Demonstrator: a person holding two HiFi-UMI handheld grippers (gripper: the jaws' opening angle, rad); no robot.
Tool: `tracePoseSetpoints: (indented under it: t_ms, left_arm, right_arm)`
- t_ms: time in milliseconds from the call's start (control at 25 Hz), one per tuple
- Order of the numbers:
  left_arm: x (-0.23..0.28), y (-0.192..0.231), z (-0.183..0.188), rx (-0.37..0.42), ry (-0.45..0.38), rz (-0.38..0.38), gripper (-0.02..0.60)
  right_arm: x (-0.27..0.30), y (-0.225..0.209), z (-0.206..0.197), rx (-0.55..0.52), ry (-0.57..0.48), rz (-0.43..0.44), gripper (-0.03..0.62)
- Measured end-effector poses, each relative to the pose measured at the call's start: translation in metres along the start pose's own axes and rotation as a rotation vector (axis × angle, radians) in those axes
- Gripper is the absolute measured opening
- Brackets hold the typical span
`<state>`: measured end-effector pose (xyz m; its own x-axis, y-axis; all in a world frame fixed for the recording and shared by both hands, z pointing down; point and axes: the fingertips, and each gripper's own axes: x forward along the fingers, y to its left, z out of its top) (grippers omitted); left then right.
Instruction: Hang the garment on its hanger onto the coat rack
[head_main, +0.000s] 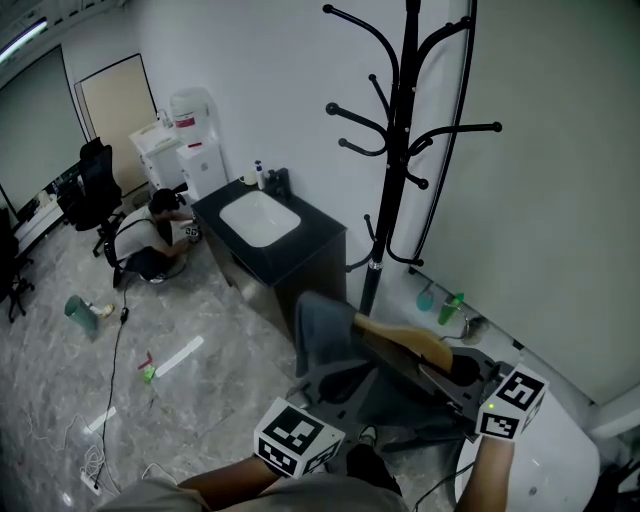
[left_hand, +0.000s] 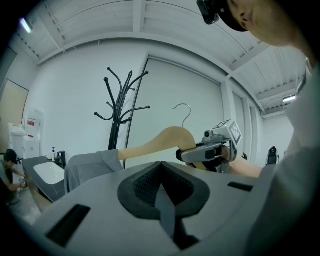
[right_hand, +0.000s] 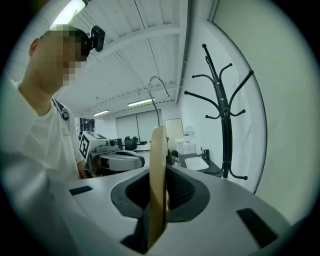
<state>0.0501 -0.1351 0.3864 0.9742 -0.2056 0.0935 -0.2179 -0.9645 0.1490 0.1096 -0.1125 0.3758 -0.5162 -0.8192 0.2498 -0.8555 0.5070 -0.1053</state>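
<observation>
My right gripper is clamped on the pale wooden hanger, held low near the black metal coat rack. My left gripper pinches a fold of the grey garment, which hangs from the hanger.

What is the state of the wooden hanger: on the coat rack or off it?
Off it. The right gripper clamps the wooden hanger, its hook free in air; the coat rack stands apart, arms bare.

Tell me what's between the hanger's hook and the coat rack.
Nothing: in the right gripper view the stretch from the hook to the coat rack is open air.
</observation>
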Motion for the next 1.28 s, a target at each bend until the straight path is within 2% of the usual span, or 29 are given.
tracePoseSetpoints:
  t_ms: [160, 280, 480, 720, 960, 1080, 1280]
  left_arm:
    - [0.041, 0.025, 0.012, 0.007, -0.015, 0.017, 0.005]
    - [0.073, 0.040, 0.027, 0.021, -0.027, 0.041, 0.005]
    - [0.115, 0.069, 0.053, 0.025, -0.075, 0.110, 0.005]
    - [0.154, 0.105, 0.066, 0.019, -0.102, 0.220, 0.005]
    - [0.190, 0.126, 0.076, 0.026, -0.081, 0.243, 0.005]
    - [0.202, 0.132, 0.075, 0.041, -0.068, 0.233, 0.005]
    - [0.209, 0.151, 0.073, 0.022, -0.059, 0.242, 0.005]
  right_arm:
    - [0.016, -0.044, 0.009, -0.030, 0.028, 0.095, 0.061]
    - [0.022, -0.077, 0.016, -0.042, 0.058, 0.212, 0.061]
    - [0.034, -0.129, 0.034, -0.078, 0.111, 0.407, 0.061]
    - [0.053, -0.185, 0.052, -0.115, 0.155, 0.554, 0.061]
    - [0.078, -0.230, 0.058, -0.114, 0.190, 0.631, 0.061]
    - [0.089, -0.243, 0.059, -0.115, 0.197, 0.646, 0.061]
    - [0.110, -0.255, 0.049, -0.103, 0.229, 0.697, 0.061]
